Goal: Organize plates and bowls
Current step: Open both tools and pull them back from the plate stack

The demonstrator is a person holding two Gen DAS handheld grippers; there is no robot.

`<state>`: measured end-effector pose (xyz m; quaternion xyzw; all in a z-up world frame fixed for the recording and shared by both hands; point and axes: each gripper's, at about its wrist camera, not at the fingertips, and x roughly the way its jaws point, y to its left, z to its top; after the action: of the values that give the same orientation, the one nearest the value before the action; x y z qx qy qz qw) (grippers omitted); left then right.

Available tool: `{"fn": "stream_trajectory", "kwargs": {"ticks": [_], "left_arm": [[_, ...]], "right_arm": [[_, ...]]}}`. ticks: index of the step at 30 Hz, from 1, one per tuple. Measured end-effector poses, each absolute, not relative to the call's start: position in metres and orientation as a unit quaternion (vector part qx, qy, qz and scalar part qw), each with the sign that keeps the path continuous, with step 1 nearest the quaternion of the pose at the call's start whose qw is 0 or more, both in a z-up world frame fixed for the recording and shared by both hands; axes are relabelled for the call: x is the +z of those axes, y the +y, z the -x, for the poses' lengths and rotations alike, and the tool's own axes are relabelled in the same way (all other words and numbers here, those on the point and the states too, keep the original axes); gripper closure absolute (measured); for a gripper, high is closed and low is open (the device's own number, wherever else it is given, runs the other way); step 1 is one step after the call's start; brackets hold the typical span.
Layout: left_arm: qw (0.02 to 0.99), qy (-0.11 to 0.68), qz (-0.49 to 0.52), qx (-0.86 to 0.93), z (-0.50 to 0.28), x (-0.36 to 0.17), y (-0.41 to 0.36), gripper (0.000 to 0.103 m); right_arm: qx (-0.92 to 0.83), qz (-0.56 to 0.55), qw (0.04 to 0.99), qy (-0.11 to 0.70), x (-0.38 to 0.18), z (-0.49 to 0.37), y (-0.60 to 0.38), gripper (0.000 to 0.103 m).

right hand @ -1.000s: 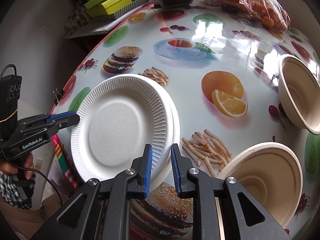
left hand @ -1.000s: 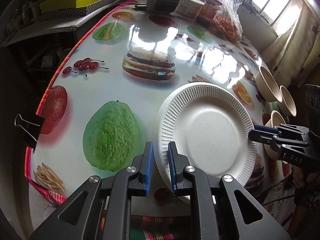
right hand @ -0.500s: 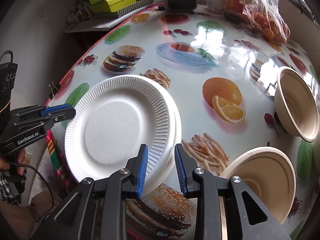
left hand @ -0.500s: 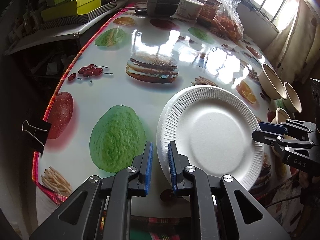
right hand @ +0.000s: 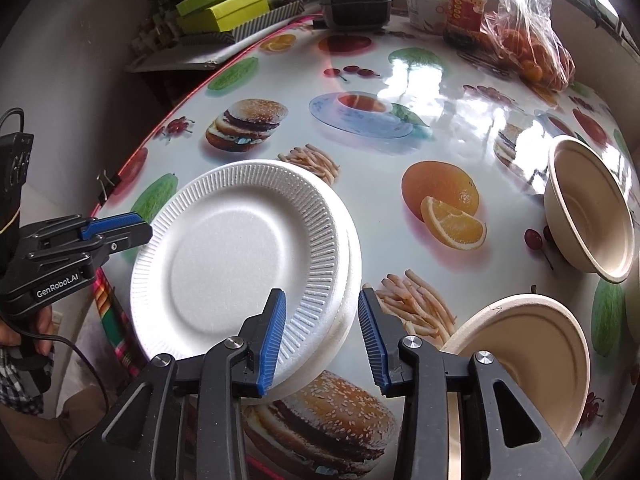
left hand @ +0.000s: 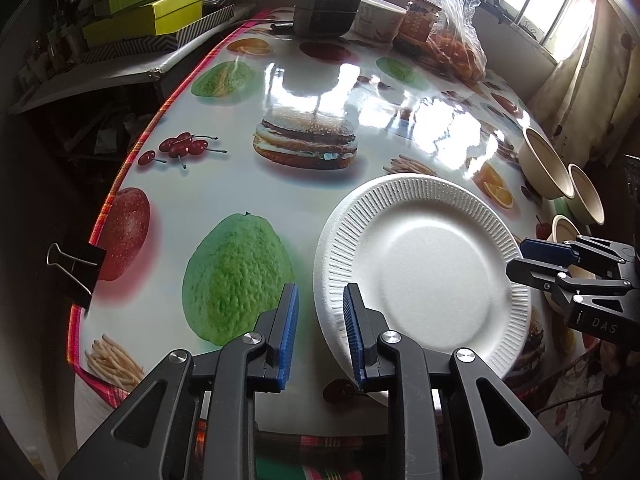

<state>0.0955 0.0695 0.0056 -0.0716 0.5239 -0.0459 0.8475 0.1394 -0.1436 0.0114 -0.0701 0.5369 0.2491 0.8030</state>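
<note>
The table [left hand: 248, 200], covered in a glossy cloth printed with burgers, fruit and fries, filled both views. Near its front edge lay the stack of white foam plates [right hand: 240, 256], flat on the cloth, the top plate sitting slightly askew on the ones beneath. To the right of the stack stood three tan bowls [right hand: 588, 208], well apart from it, the nearest one [right hand: 524, 360] close behind the right gripper.

The left gripper [left hand: 320, 334] pointed down at the stack's left rim, its jaws opening; the rim stood between the blue pads, just beside the right-hand pad, gripped by neither. The right gripper [right hand: 322, 338] straddled the opposite rim, its jaws opening too, with the stacked edges between the pads, not clamped.

A black clip [left hand: 76, 268] pinched the cloth at the table's left edge.
</note>
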Motion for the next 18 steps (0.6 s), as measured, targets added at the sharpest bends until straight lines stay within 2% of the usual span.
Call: {"fn": "stream_trajectory", "kwargs": {"ticks": [3, 6, 18], "left_arm": [[0.850, 0.521, 0.066, -0.045, -0.095, 0.008, 0.067, 0.071], [0.853, 0.516, 0.062, -0.048, -0.093, 0.010, 0.065, 0.068], [0.870, 0.488, 0.042, -0.047, -0.092, 0.026, 0.053, 0.067]], "right_arm": [[0.246, 0.069, 0.806, 0.534, 0.013, -0.139, -0.145, 0.063], [0.245, 0.064, 0.809, 0.531, 0.015, -0.139, -0.146, 0.060], [0.230, 0.061, 0.834, 0.498, 0.029, -0.130, -0.152, 0.052]]}}
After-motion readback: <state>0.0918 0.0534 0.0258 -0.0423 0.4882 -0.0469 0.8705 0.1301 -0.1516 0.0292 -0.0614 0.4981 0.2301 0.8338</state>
